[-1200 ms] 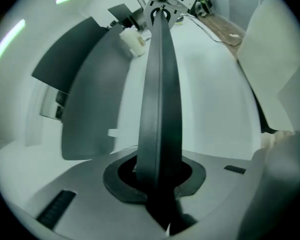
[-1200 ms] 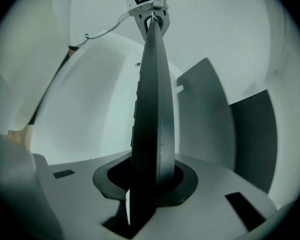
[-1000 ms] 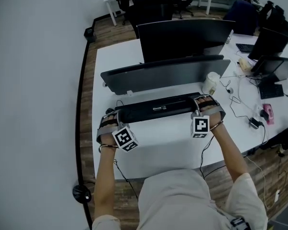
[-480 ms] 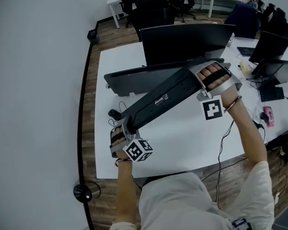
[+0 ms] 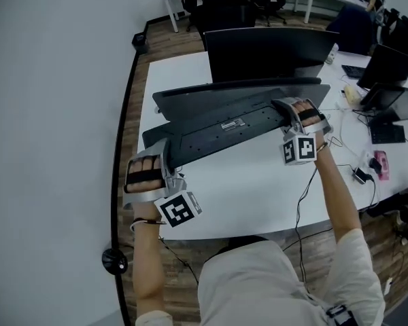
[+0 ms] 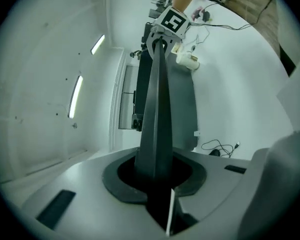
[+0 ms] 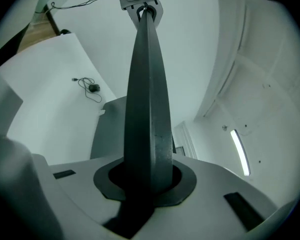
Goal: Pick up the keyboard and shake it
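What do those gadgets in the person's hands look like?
The left gripper and right gripper each have a pale grey shell, dark hand straps and a white cube with black square markers. Thin dark cables trail from them. The person wears a light short-sleeved shirt.

My left gripper (image 5: pixel 167 160) has its jaws clamped on one end of the long black keyboard (image 5: pixel 224 129). My right gripper (image 5: pixel 286 111), whose jaws have just been closing, pinches the other end. Both forearms reach forward, the right stretched farther out.
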Motion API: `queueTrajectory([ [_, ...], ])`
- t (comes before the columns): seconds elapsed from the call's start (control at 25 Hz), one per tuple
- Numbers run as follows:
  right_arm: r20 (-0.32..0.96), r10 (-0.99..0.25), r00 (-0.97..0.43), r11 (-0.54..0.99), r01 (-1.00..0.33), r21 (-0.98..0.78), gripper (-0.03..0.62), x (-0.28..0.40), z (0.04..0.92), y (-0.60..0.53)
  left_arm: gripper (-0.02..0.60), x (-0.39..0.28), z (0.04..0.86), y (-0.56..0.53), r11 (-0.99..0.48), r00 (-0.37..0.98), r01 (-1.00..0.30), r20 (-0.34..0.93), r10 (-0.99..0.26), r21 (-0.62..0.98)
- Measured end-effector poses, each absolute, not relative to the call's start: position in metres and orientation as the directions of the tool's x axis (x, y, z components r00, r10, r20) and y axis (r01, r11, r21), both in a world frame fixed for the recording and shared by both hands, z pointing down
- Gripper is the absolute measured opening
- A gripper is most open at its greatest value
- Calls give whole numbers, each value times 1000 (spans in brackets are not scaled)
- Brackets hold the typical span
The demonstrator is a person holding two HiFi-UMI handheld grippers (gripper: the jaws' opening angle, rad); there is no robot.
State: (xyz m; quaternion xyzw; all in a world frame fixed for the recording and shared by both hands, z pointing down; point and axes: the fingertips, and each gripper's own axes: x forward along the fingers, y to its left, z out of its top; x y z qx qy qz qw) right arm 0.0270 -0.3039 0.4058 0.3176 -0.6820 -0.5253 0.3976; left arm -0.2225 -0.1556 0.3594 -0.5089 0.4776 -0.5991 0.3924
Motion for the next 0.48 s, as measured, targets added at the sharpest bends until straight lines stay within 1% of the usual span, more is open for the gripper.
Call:
queueTrajectory([
  [0.08,214,-860,-462,285,-88,955,94,34,420,-290,92,-218,349,-156,-260,-153,47,250,-956,-965],
  [0.16,227,-874,-430,321,-161,933,94,42,435,-273,104,-211,345,-157,-294,-120,50,286,-951,-955],
  [0.28,267,-900,-346,362,-250,898,94,57,464,-241,117,-204,352,-165,-340,-79,58,335,-939,-939],
  [0.36,304,-911,-280,380,-275,883,95,67,480,-218,127,-202,369,-169,-385,-57,52,382,-922,-921],
  [0.48,368,-910,-189,407,-251,878,96,85,497,-188,130,-197,405,-171,-452,-23,20,452,-892,-892],
])
